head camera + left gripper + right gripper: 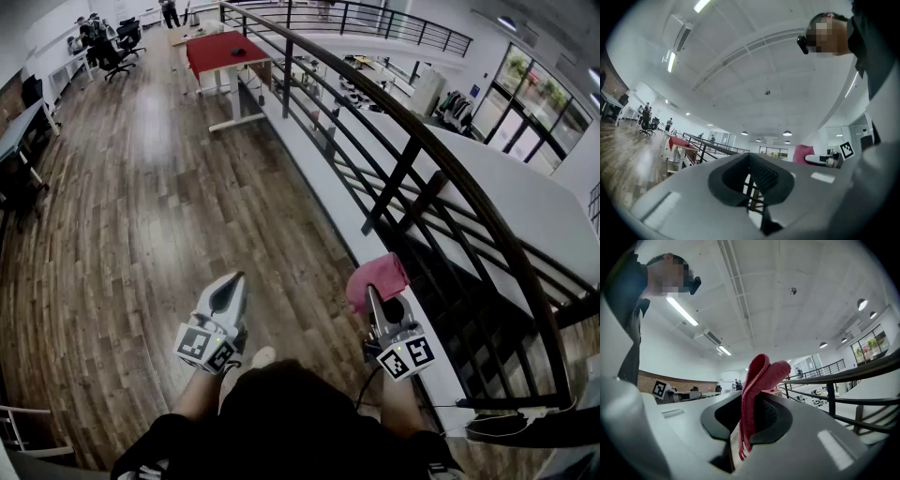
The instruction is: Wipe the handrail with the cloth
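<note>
A dark curved handrail [412,122] tops the black railing that runs from the top centre down my right side. My right gripper [374,292] is shut on a red cloth [376,278], held upright a little left of the railing and below the rail. In the right gripper view the cloth [759,380] sticks up folded between the jaws, with the handrail [862,369] off to the right. My left gripper [235,278] hangs over the wooden floor, shut with nothing in it. Its jaws [750,157] meet at the tips in the left gripper view.
A white ledge [309,159] runs along the foot of the railing. A red-topped table [223,49] stands far ahead beside the railing. Desks and office chairs [112,47] line the far left, with people at the back. Wooden floor [141,206] spreads to my left.
</note>
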{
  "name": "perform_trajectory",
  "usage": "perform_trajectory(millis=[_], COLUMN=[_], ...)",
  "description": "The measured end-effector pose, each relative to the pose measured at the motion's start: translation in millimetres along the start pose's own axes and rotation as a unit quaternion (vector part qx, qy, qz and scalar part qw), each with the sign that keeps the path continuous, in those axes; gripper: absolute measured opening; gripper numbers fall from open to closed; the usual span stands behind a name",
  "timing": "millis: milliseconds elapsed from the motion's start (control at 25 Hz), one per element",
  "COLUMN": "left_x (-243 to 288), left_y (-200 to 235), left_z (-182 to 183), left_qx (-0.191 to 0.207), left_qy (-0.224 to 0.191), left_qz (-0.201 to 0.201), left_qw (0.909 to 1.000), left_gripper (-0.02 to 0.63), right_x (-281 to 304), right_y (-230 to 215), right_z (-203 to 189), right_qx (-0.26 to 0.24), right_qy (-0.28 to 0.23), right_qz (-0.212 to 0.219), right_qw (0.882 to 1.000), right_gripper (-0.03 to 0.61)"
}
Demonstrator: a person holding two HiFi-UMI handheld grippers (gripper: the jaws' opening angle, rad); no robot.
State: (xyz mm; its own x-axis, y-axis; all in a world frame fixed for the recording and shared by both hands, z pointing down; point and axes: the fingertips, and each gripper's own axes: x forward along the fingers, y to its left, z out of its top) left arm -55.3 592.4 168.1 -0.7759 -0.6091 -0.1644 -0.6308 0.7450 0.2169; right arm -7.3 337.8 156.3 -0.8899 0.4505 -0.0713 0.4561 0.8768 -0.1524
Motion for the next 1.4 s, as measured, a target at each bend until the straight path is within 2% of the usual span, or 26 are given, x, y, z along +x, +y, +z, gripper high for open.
perform_trajectory(millis=[320,440,680,1080,1240,1400], left_x=[12,13,19,63,77,82], left_y=[-2,-2,-15,-88,-137,-199], left_z=[9,7,-1,-32,-50,-58], left_qx=[-0.008,-0.004,-0.019,-0.019,-0.028,-0.03], left_qy=[-0.019,-0.016,-0.007,0.019,0.031,0.039], left_qz=[0.0,-0.002,-0.019,-0.119,-0.184,-0.237], left_qw=[0.9998,0.9999,0.9996,0.9925,0.9821,0.9703], left_gripper=[0.0,0.0,0.0,0.0,0.0,0.0], right_x=[3,0,-16,-96,-153,-211], right_y=[-7,-9,-14,-49,-54,-57], right_z=[11,12,11,20,24,38], right_qx=[-0.009,-0.009,-0.003,-0.001,-0.003,-0.006], right_qy=[-0.006,-0.009,-0.011,-0.042,-0.059,-0.074], right_qz=[0.002,0.0,-0.018,-0.106,-0.162,-0.199], right_qw=[1.0,1.0,1.0,0.994,0.985,0.977], right_gripper=[0.041,0.041,0.041,0.043,0.043,0.043])
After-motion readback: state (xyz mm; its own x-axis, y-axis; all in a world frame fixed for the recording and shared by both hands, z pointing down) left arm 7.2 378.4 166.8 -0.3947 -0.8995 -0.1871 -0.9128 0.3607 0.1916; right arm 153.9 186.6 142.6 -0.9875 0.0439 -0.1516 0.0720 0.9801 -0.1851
